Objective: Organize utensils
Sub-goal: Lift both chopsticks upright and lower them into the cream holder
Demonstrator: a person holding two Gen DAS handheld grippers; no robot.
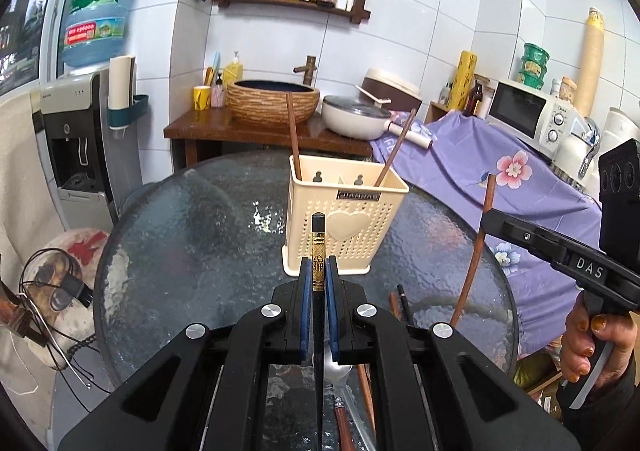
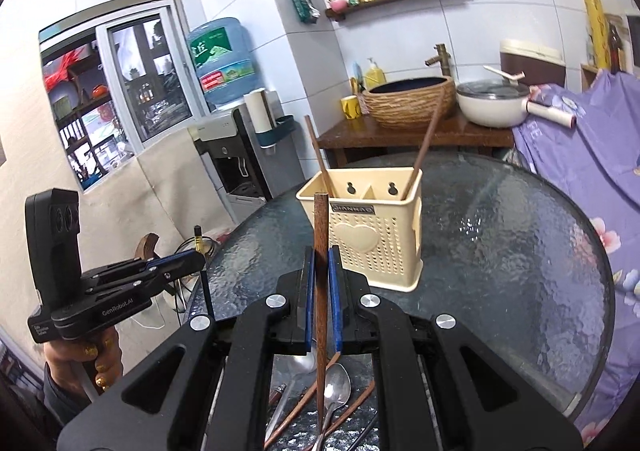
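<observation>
A cream utensil holder (image 1: pixel 344 219) (image 2: pixel 372 227) stands on the round glass table (image 1: pixel 192 235) with two brown chopsticks (image 1: pixel 294 135) (image 2: pixel 428 143) leaning in it. My left gripper (image 1: pixel 319 271) is shut on a black chopstick with a gold band (image 1: pixel 318 251), held upright in front of the holder; it also shows in the right wrist view (image 2: pixel 176 265). My right gripper (image 2: pixel 320 271) is shut on a brown wooden chopstick (image 2: pixel 320 251), also upright near the holder; it shows at right in the left wrist view (image 1: pixel 486 221). Spoons and more chopsticks (image 2: pixel 332 391) lie on the table below the grippers.
Behind the table stand a wooden stand with a woven basin (image 1: pixel 272 103) and a white pan (image 1: pixel 356 115). A water dispenser (image 1: pixel 76 139) is at the left. A purple flowered cloth (image 1: pixel 500 171) with a microwave (image 1: pixel 528 115) is at the right.
</observation>
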